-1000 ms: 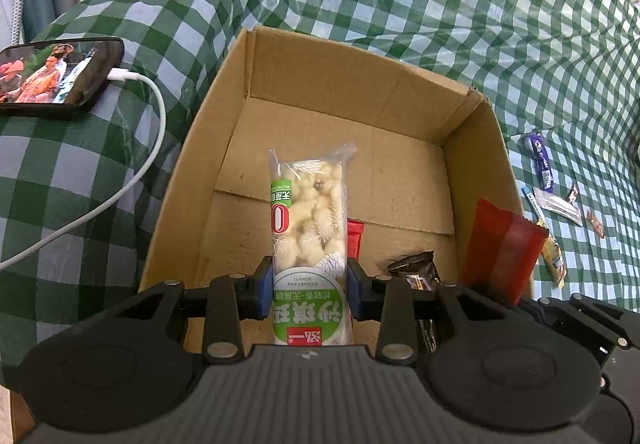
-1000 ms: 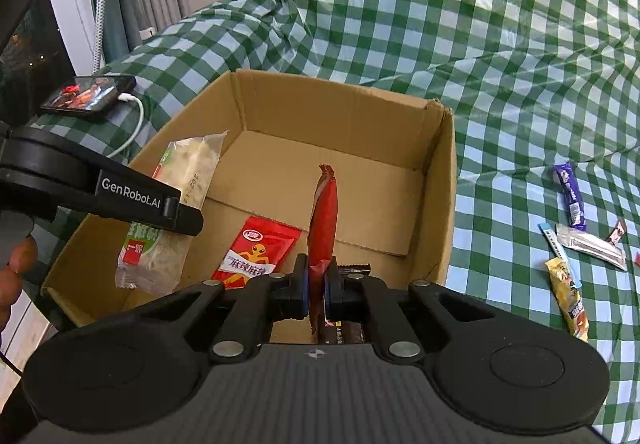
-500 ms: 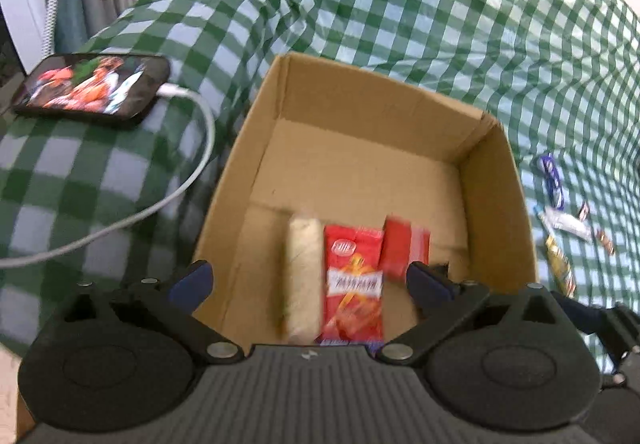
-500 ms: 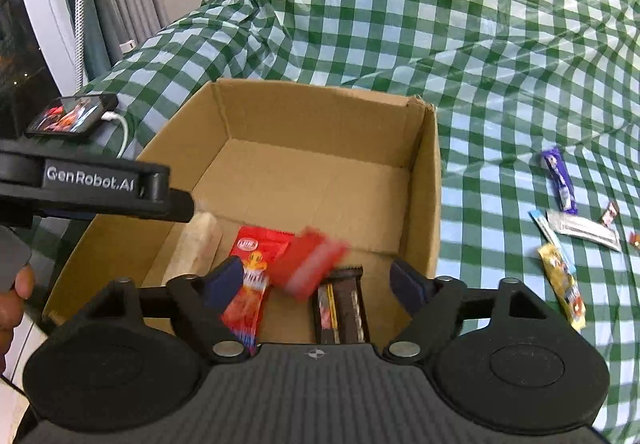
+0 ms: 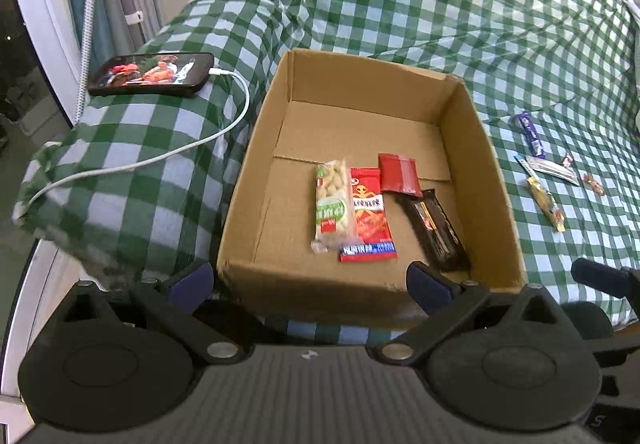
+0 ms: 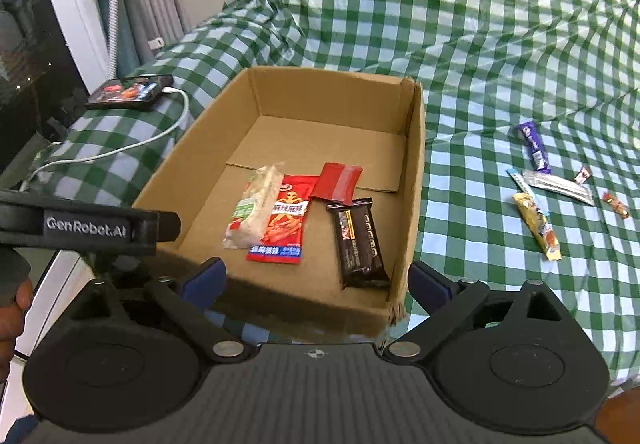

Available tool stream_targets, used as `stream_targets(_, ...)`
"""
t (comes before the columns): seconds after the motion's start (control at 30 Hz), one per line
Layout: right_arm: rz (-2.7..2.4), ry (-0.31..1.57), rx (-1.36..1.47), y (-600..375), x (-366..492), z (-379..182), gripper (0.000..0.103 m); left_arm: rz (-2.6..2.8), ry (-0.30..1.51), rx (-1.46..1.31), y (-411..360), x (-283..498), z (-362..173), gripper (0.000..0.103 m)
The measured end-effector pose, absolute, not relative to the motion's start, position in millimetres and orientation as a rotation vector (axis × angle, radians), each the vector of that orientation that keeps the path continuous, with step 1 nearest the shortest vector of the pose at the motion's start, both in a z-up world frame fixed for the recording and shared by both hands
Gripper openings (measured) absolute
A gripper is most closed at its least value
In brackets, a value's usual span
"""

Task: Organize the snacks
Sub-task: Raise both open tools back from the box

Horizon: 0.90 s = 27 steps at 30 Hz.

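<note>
An open cardboard box (image 5: 256, 148) (image 6: 416, 172) sits on the green checked cloth. Inside lie a green-label puffed snack pack (image 5: 332, 204) (image 6: 252, 208), a red spicy-strip packet (image 5: 368, 216) (image 6: 286, 220), a small red packet (image 5: 398, 174) (image 6: 336, 182) and a dark brown bar (image 5: 434, 230) (image 6: 360, 242). My left gripper (image 5: 310, 282) is open and empty above the box's near wall. My right gripper (image 6: 316, 280) is open and empty at the near right corner. Several loose snacks lie on the cloth to the right, among them a purple bar (image 5: 530, 134) (image 6: 534, 146) and a yellow stick (image 5: 546, 204) (image 6: 538, 226).
A phone (image 5: 152, 74) (image 6: 130, 92) with a white charging cable (image 5: 160, 160) lies on the cloth left of the box. The bed edge and curtains are at far left. The left gripper's body (image 6: 88, 226) shows at the left of the right wrist view.
Both grippers opened and dropped their packs into the box: the puffed snack from the left, the small red packet from the right. Both then pulled back and up from the box.
</note>
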State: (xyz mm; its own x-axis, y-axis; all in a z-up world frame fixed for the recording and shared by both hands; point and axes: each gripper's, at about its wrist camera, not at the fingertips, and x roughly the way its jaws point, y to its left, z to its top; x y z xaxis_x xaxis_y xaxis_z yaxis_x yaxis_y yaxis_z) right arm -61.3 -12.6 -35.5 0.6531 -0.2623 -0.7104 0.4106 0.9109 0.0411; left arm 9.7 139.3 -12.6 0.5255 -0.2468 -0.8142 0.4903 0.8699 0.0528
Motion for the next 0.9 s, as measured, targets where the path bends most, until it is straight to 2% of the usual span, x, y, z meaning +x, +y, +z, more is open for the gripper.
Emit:
stream_targets(0.4,-0.401,0.659,0.091,20,-125,-12,0.102,-0.405,0.809,0.321,152,-59,6,0.103)
stream_targets(0.9,-0.414,0.592,0.088,28,-160,-5,0.102,-0.429,0.769,0.367,152,-82,15,0.103)
